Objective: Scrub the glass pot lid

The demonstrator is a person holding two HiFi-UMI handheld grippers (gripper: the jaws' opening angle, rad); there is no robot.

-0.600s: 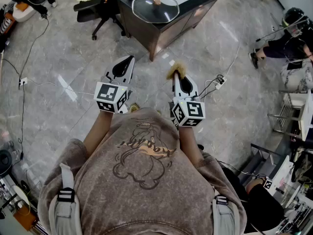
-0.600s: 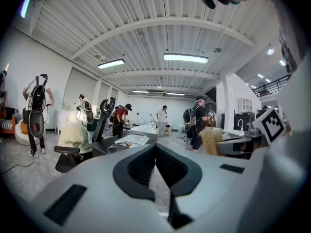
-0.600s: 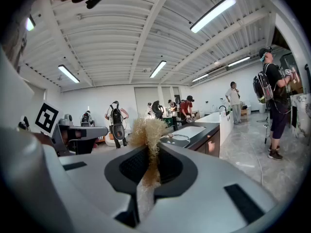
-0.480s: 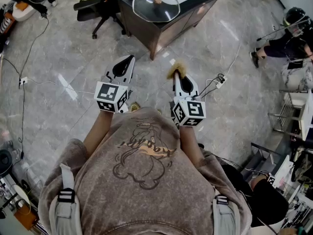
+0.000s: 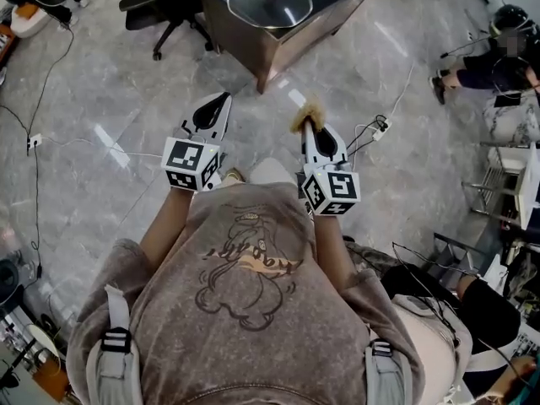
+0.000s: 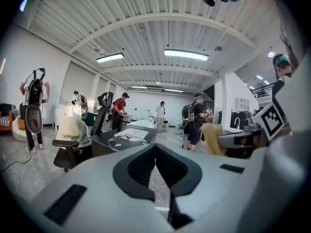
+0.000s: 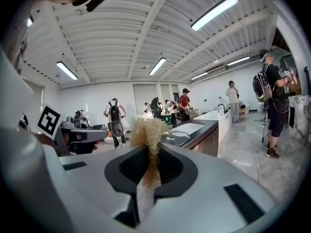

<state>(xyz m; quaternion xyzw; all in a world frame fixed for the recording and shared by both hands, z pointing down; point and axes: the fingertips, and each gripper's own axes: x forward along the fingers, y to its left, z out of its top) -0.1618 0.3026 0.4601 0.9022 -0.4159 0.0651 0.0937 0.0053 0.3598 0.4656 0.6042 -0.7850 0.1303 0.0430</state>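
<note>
**Glass pot lid (image 5: 253, 5) flat on the counter, scrubber clamped in the right gripper (image 5: 309, 125)**

Grey marble floor (image 5: 101, 74) fills most of the head view. At its top edge stands a dark-topped counter (image 5: 295, 47) with brown sides. The lid lies on the counter top, dome and brown knob facing up. It is round, and in both gripper views it shows ahead as a flat, low oval. It is well apart from both grippers, which are held side by side over the floor in front of the person and point toward the counter. The left gripper (image 5: 224, 99) is clenched, its pads meeting with nothing between them. The right gripper's jaws pinch a straw-coloured fibrous scrubber (image 5: 307, 111). The tuft's long axis runs along the jaws and its frayed end sticks out past the tips toward the counter.
</note>
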